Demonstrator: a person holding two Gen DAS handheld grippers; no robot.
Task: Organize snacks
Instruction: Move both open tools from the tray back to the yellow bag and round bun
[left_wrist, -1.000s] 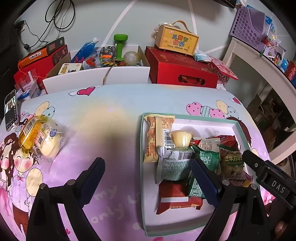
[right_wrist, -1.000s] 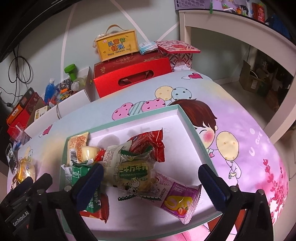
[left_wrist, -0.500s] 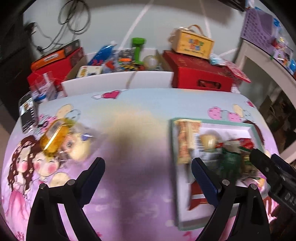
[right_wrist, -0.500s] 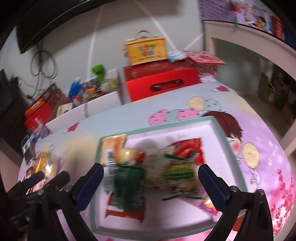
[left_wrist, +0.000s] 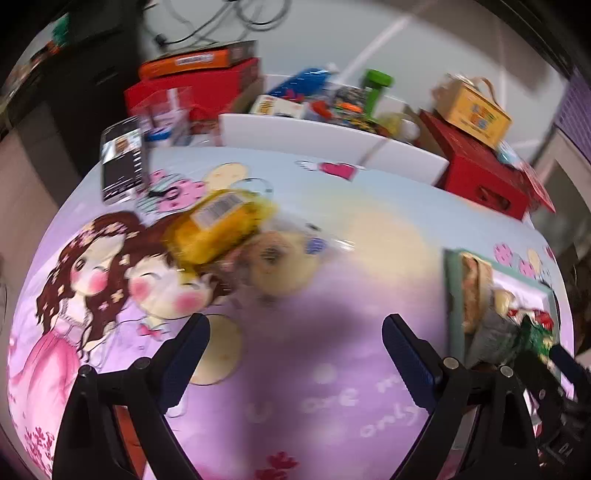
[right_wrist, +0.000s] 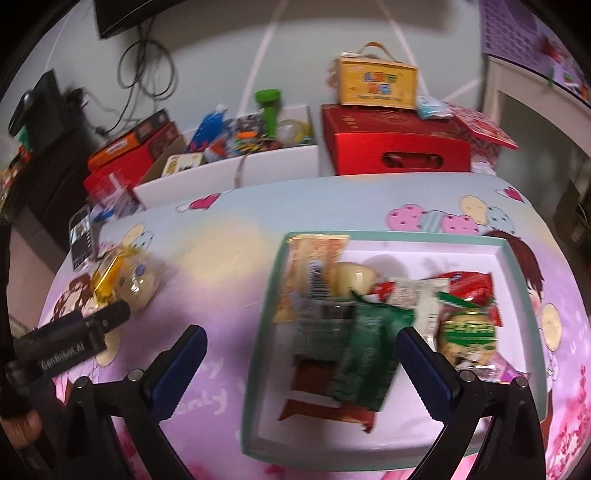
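A yellow snack packet with a barcode and a round pale bun in clear wrap lie loose on the cartoon-print tablecloth, just beyond my left gripper. That gripper is open, with nothing between its fingers. The green-rimmed white tray holds several snack packets, among them a dark green one. My right gripper hangs open over the tray's left edge and holds nothing. The same loose snacks show at the left of the right wrist view. The picture is blurred.
A phone lies at the table's far left corner. Behind the table stand a white bin of odds and ends, red boxes and a yellow carry box. A white shelf unit stands at the right.
Both grippers have swung left across the table. In the left wrist view the tray slid to the right edge and the loose snacks came to the centre. Both stayed open.
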